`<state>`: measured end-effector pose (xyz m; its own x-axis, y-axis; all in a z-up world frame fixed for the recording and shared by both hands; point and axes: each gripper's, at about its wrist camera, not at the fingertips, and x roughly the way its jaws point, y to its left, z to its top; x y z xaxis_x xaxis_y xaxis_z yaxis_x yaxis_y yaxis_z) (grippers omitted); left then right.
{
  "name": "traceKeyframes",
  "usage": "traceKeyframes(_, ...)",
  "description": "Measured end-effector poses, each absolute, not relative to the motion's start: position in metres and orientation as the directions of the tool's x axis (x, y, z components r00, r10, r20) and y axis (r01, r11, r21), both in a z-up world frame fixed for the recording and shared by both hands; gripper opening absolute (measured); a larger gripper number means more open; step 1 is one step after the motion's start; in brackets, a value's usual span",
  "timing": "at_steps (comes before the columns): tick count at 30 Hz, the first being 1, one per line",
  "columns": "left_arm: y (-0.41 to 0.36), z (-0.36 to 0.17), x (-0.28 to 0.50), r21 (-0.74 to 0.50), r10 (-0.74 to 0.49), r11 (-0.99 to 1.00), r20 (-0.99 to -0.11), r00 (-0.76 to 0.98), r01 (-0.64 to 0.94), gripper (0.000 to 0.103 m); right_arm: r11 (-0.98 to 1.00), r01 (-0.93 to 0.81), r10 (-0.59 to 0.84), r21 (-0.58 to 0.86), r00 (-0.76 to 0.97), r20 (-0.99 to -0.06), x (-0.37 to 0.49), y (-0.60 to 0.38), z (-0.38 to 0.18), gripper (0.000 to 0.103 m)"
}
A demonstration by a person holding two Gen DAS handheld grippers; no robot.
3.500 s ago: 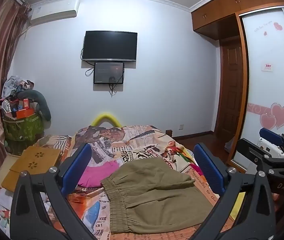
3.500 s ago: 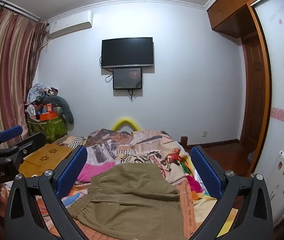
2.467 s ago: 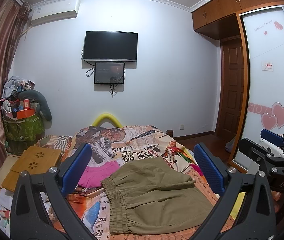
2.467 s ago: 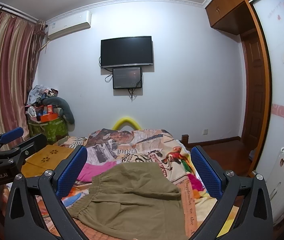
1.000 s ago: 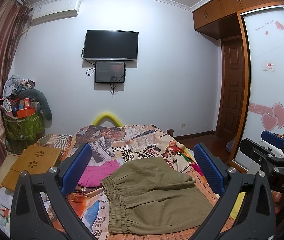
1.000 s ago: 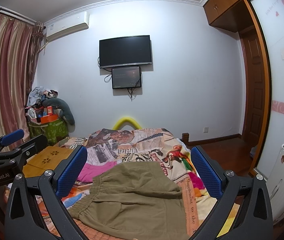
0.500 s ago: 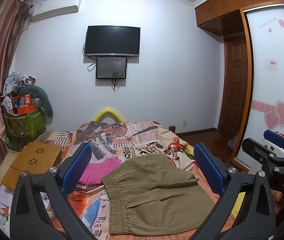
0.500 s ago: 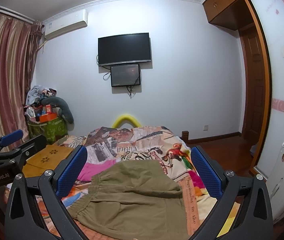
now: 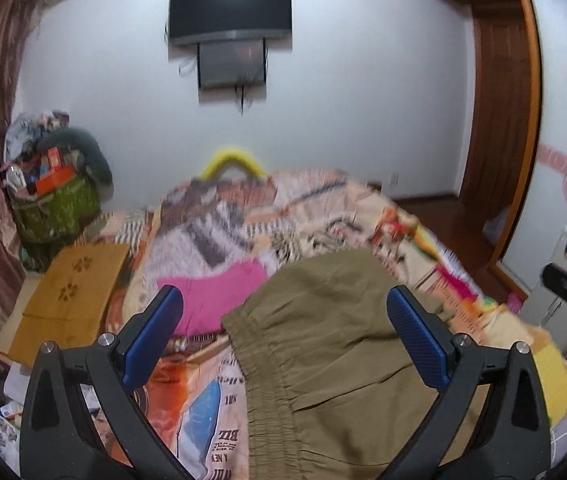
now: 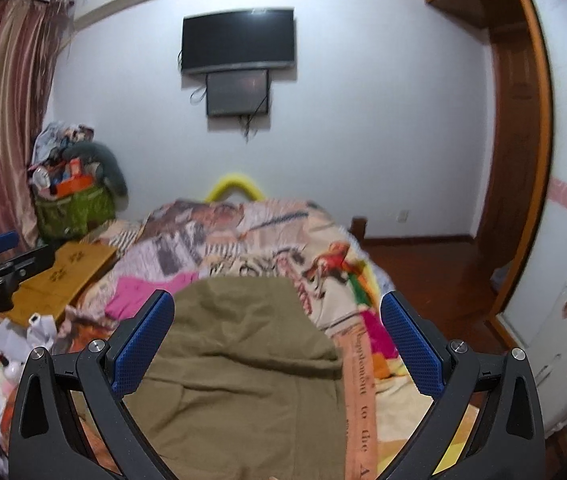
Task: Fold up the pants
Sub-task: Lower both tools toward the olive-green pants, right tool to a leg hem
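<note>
Above the olive pants (image 9: pixel 335 344), both grippers hover.
Left gripper (image 9: pixel 283 332) and right gripper (image 10: pixel 277 330) gape wide, empty; the waistband edge (image 9: pixel 259 384) lies between the left fingers.

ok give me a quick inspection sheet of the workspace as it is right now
Surface: bed with a busy printed cover.
Job's things: olive pants spread on the cover, elastic waistband toward the left gripper, not gripped.
Clutter: pink garment beside the pants; wooden board at the bed's edge; heaped green basket by the curtain.
Grippers: left gripper and right gripper open, above the pants, holding nothing.
Cables: loose leads under the wall TV.
Surroundings: curtain, air conditioner, wooden door, wardrobe with heart stickers.
</note>
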<state>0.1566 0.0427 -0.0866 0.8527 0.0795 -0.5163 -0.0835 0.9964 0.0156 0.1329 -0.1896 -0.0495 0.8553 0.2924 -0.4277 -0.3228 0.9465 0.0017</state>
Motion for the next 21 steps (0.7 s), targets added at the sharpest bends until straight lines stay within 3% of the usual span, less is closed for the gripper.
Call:
traceKeyframes(9, 0.082, -0.17, 0.24, 0.045, 0.127, 0.989, -0.728, 0.674, -0.138, 0.103, 0.955, -0.296, 0.219, -0.014, 0.738, -0.638, 0.193, -0.216, -0.111, 0.103)
traceKeyframes(21, 0.106, -0.258, 0.3, 0.063, 0.111, 0.991, -0.882, 0.457, -0.12, 0.103, 0.966, -0.254, 0.182, 0.044, 0.552, -0.814, 0.262, -0.243, -0.195, 0.1)
